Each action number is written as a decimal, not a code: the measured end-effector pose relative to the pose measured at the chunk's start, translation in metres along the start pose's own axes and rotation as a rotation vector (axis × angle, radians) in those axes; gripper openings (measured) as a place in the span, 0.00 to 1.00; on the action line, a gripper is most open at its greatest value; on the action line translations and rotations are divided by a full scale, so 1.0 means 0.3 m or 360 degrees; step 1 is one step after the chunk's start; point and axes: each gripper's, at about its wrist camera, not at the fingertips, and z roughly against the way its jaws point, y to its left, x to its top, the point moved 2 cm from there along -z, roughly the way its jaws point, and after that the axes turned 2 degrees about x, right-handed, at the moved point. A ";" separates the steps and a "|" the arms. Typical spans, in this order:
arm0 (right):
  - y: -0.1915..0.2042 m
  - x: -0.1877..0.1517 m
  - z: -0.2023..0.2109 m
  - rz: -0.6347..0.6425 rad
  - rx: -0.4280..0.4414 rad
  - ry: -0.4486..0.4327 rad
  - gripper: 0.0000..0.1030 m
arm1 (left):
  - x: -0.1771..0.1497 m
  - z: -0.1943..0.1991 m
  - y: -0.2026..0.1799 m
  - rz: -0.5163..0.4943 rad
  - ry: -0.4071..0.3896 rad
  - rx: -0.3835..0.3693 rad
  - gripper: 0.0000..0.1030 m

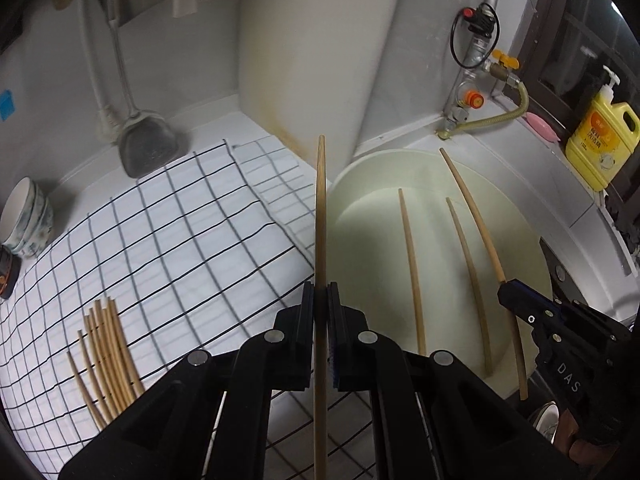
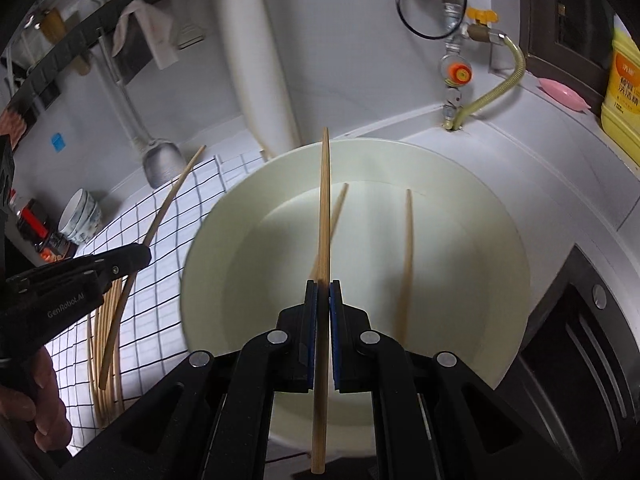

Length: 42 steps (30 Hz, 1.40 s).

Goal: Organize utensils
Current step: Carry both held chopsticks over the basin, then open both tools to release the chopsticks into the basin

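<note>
Your left claw is clamped on one chopstick, its lower end cut off by the frame edge. Your right claw pinches a second chopstick above the pale basin, partly hiding one of the two loose chopsticks inside. Farther left, a chopstick bundle lies on the checked cloth covering the tabletop, its near ends hidden behind your left claw.
</note>
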 end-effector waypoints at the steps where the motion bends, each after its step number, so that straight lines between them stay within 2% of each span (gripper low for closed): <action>1: -0.010 0.003 -0.006 -0.0005 0.0004 0.0003 0.06 | 0.007 -0.012 -0.010 -0.0003 0.0005 -0.0003 0.07; 9: -0.083 0.024 -0.054 -0.0053 0.0027 0.0021 0.06 | 0.042 -0.092 -0.092 -0.0088 0.0028 -0.0002 0.07; 27: -0.183 0.016 -0.152 -0.0162 -0.0018 0.0121 0.06 | 0.068 -0.232 -0.265 -0.0243 0.0126 -0.0103 0.07; 35: -0.208 0.003 -0.173 -0.0194 -0.0037 0.0152 0.06 | 0.052 -0.290 -0.284 -0.0268 0.0200 -0.0058 0.08; 36: -0.208 0.003 -0.174 -0.0193 -0.0039 0.0153 0.06 | 0.051 -0.291 -0.283 -0.0267 0.0203 -0.0045 0.12; 38: -0.209 0.004 -0.174 -0.0189 -0.0047 0.0158 0.06 | 0.050 -0.284 -0.278 -0.0262 0.0192 -0.0021 0.27; 40: -0.210 0.008 -0.163 -0.0195 -0.0054 0.0144 0.09 | 0.053 -0.263 -0.271 -0.0253 0.0152 0.0006 0.58; 42: -0.209 0.016 -0.143 -0.0190 -0.0070 0.0112 0.16 | 0.059 -0.237 -0.260 -0.0242 0.0103 0.0025 0.61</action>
